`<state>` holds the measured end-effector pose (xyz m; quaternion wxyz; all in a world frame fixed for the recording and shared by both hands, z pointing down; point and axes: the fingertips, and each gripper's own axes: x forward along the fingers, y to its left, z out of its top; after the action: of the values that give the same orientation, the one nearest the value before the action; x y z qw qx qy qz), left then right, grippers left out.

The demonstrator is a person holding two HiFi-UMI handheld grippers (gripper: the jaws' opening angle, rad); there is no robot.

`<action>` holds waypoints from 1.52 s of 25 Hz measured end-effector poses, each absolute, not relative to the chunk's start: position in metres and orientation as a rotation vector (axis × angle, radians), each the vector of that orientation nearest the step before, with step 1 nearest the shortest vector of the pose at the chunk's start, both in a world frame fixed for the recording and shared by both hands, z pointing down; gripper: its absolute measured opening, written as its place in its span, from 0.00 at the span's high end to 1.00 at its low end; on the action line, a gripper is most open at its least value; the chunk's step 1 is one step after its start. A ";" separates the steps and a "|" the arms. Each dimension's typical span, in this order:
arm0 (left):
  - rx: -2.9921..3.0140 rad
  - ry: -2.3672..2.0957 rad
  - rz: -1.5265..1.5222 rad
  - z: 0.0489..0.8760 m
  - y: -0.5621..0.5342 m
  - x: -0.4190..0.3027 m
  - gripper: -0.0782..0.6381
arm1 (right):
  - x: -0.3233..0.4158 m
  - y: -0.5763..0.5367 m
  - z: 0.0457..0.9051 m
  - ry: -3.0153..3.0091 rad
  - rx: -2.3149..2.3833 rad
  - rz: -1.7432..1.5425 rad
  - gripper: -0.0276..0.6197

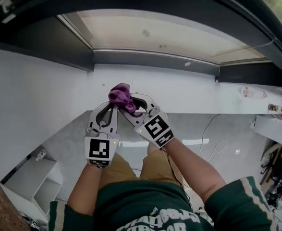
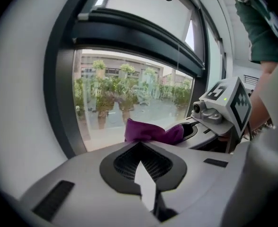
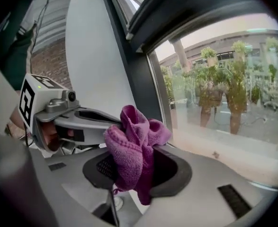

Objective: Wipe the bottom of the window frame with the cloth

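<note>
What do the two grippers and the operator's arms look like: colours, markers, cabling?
Both the left gripper and the right gripper: pale grey plastic shells, black ribbed jaw pads. Each carries a cube of black-and-white square markers with a small lit LED. A thin dark cable trails from the right one. The person wears a dark green short-sleeved shirt, cream stripes on the sleeves, tan shorts.

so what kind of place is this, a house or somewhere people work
Probably a workroom or office, not certain: a big dark-framed window facing trees and buildings, a bare grey floor with a loose cable, and cluttered shelves at the side.
</note>
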<state>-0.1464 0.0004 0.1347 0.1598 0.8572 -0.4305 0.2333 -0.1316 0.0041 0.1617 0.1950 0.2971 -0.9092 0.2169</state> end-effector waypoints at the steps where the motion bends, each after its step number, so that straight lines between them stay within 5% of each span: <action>1: 2.489 -1.221 0.667 0.115 0.003 -0.133 0.88 | -0.117 0.008 0.141 -2.556 0.840 0.579 0.70; 17: 2.729 -1.162 0.507 -0.115 0.036 0.045 0.88 | 0.086 0.048 -0.093 -2.655 1.117 0.173 0.70; 38: 2.899 -1.055 0.395 -0.151 0.050 0.122 0.88 | 0.174 0.063 -0.146 -2.632 1.405 0.085 0.70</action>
<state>0.1223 0.0498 -0.1508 0.0157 0.9320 -0.3391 0.1270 0.1741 0.0627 -0.1460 0.0786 0.4693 -0.8791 0.0284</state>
